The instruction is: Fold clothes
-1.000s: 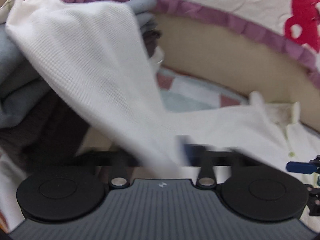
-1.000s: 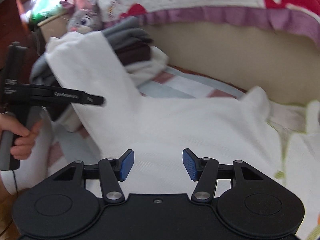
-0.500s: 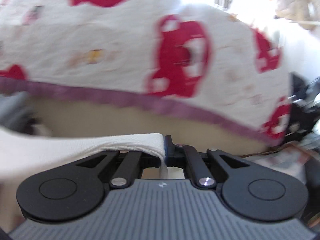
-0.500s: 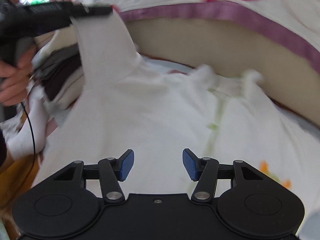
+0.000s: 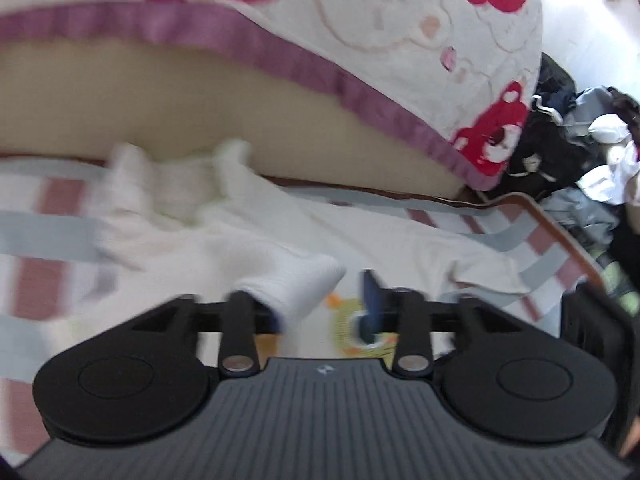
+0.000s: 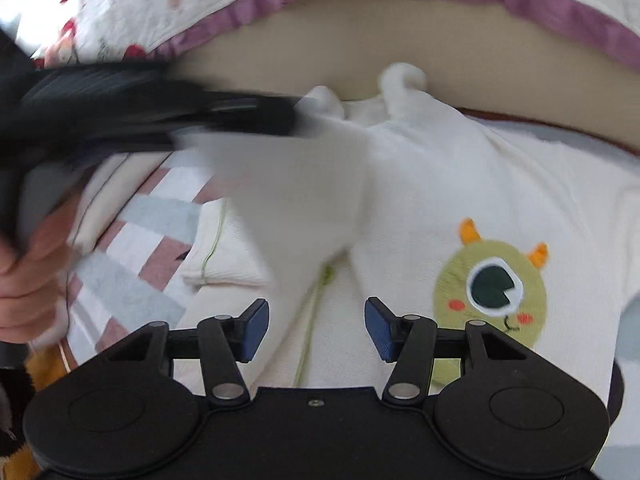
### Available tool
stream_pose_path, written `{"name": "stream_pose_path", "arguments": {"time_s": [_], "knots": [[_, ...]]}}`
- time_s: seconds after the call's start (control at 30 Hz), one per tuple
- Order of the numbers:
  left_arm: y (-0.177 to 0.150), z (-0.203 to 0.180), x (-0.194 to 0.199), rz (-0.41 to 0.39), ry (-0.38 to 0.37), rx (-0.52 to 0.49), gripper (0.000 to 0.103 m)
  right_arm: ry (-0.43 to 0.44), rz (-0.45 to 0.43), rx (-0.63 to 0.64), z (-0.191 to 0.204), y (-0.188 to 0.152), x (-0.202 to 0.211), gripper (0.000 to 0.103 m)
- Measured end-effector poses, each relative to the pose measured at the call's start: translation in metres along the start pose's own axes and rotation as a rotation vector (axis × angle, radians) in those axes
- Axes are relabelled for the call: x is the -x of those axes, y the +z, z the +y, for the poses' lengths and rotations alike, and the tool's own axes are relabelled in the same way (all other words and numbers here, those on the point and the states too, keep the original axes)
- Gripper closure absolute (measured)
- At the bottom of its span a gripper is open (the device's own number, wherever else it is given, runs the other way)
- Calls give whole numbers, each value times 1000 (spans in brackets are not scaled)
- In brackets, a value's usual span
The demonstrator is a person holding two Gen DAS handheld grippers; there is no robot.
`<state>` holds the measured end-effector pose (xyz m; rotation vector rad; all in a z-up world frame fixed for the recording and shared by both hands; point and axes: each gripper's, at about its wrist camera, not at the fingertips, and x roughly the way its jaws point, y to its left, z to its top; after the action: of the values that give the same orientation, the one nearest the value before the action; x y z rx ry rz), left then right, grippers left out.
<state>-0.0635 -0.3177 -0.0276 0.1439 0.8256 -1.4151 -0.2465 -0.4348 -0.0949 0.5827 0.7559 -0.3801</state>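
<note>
A white polo shirt [image 6: 460, 184] with a green one-eyed monster patch [image 6: 490, 284] lies front up on the striped bed sheet [image 6: 132, 256]. Its collar [image 6: 402, 80] points at the beige headboard. My left gripper [image 5: 324, 308] is open above the shirt's chest, and the white sleeve [image 5: 296, 280] drapes across its left finger. In the right wrist view the left gripper [image 6: 296, 116] reaches in from the left with the sleeve [image 6: 296, 200] hanging below it over the shirt. My right gripper [image 6: 316, 326] is open and empty, low over the shirt's button placket.
A white quilt with red bears and a purple border [image 5: 360, 92] hangs over the beige headboard [image 5: 160, 100]. A heap of dark and white clothes [image 5: 580, 152] lies off the bed's right end. The bed's edge [image 5: 560, 228] runs along the right.
My left gripper carried the sleeve from the left side across over the shirt's chest, and its jaws have opened. My right gripper moved right along the shirt, bringing the monster patch into view.
</note>
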Motion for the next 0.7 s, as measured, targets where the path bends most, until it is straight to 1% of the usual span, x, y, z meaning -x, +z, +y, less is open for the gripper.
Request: {"name": "stream_pose_path", "arguments": {"time_s": [0.1, 0.17, 0.2, 0.23, 0.27, 0.3, 0.33, 0.37, 0.4, 0.43, 0.47, 0.53, 0.57, 0.6, 0.67, 0.7], "knots": [[-12, 30, 18, 29, 71, 3, 56, 60, -20, -98, -6, 4, -4, 44], [-23, 46, 22, 44, 117, 7, 58, 97, -51, -142, -3, 8, -5, 44], [-30, 55, 23, 50, 127, 19, 58, 117, -57, -149, 1, 10, -7, 44], [-39, 63, 25, 40, 123, 49, 61, 125, -46, -129, 10, 11, -10, 44], [-46, 72, 27, 24, 106, 87, 70, 128, -28, -99, 20, 12, -13, 44], [-50, 78, 28, 9, 89, 119, 77, 118, -7, -37, 33, 13, -17, 44], [-54, 84, 30, -5, 73, 148, 88, 100, 16, 41, 47, 13, -21, 43], [-57, 89, 31, -20, 57, 177, 89, 83, 39, 118, 61, 13, -25, 43], [-61, 95, 32, -34, 41, 207, 89, 52, 54, 200, 75, 12, -30, 42], [-63, 96, 33, -37, 51, 210, 89, -1, 61, 294, 89, 10, -38, 41], [-64, 96, 33, -34, 73, 198, 89, -61, 66, 392, 104, 8, -46, 39], [-68, 95, 33, -24, 124, 176, 89, -184, 68, 594, 130, 3, -66, 37], [-69, 95, 32, -18, 149, 166, 89, -248, 63, 700, 141, -1, -79, 33], [-71, 95, 32, -13, 175, 155, 88, -310, 69, 788, 147, -3, -93, 31], [-74, 96, 32, 1, 214, 148, 83, -448, 137, 938, 150, -11, -126, 33], [-77, 99, 32, 9, 225, 155, 82, -489, 158, 962, 148, -12, -136, 35]]}}
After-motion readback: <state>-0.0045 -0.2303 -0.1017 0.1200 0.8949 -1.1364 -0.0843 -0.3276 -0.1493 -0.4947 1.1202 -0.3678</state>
